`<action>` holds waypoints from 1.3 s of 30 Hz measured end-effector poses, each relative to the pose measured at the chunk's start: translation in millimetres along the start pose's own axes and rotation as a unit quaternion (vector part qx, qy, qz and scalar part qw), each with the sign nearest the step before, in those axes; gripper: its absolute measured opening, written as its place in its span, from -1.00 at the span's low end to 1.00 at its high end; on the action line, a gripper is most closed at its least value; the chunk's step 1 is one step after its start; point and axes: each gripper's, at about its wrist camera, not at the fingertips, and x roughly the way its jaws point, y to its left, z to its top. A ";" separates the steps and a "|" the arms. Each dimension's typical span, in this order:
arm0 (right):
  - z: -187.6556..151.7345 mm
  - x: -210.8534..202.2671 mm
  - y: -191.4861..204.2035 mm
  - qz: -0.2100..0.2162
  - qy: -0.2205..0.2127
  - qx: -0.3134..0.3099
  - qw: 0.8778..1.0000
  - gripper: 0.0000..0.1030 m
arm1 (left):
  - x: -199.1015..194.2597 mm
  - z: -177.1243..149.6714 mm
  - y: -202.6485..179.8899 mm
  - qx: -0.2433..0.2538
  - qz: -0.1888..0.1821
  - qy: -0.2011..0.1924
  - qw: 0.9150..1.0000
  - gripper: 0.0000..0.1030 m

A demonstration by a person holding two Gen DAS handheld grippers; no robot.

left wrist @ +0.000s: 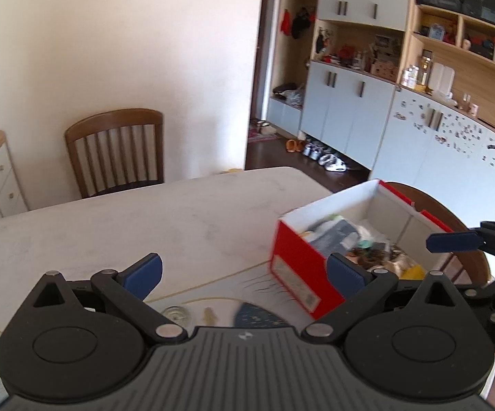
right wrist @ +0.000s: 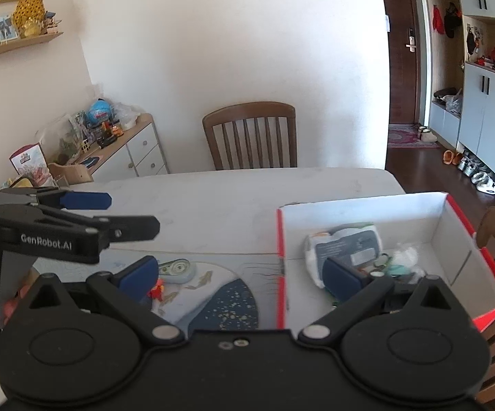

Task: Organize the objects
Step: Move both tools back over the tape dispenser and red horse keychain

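Correction-tape roller point(right wrist: 178, 270) only right-view

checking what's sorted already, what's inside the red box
Inside the red box: a white-and-grey packet, crumpled clear plastic and small greenish bits. The right gripper's finger hides whatever lies nearer.

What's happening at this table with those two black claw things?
A person is tidying small items into a red shoebox using two hand-held grippers. Right now both the left gripper and the right gripper are open and hold nothing. The box already contains a packet and assorted small clutter. A correction tape dispenser and a small red toy lie on the placemat beside the box.
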 end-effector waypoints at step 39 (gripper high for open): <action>-37.0 179.0 129.3 0.029 0.125 -0.084 0.988 0.64 | 84.2 -36.9 151.6 -0.055 0.051 0.075 0.994 1.00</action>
